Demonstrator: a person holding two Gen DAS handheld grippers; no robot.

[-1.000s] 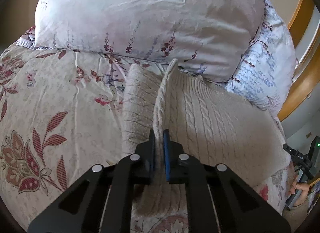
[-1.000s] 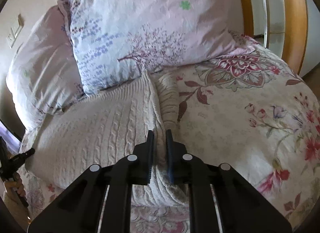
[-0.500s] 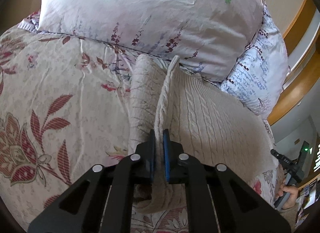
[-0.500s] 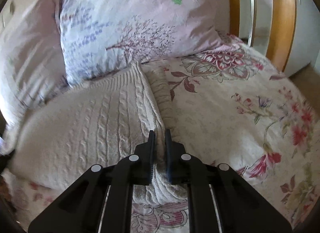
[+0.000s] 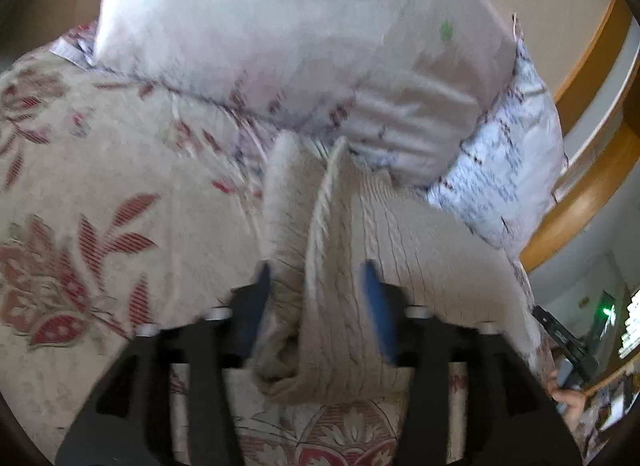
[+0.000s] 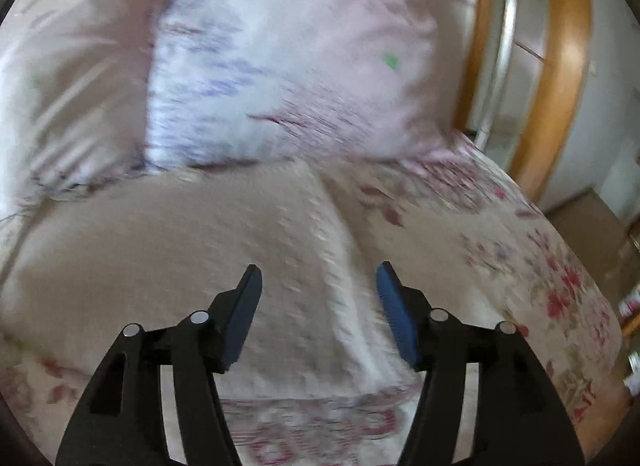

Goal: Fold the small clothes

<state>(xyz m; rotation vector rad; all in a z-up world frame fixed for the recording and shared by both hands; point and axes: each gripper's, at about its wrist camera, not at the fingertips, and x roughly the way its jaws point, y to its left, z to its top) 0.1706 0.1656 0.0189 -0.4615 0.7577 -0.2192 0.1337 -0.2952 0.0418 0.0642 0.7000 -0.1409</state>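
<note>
Both grippers, left (image 5: 316, 294) and right (image 6: 318, 298), jaws just opened, releasing sweater (image 5: 400, 266) fold; edge slumps onto bedspread (image 5: 100, 169).

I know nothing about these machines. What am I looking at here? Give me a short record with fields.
place: a bed with a floral bedspread and pillows at the head
garment: cream cable-knit sweater, lying on the bedspread, its side edges folded up
left tool: jaws apart after just opening, a ridge of the sweater between them, not pinched
right tool: jaws apart after just opening, above the sweater
picture quality: both views blurred
</note>
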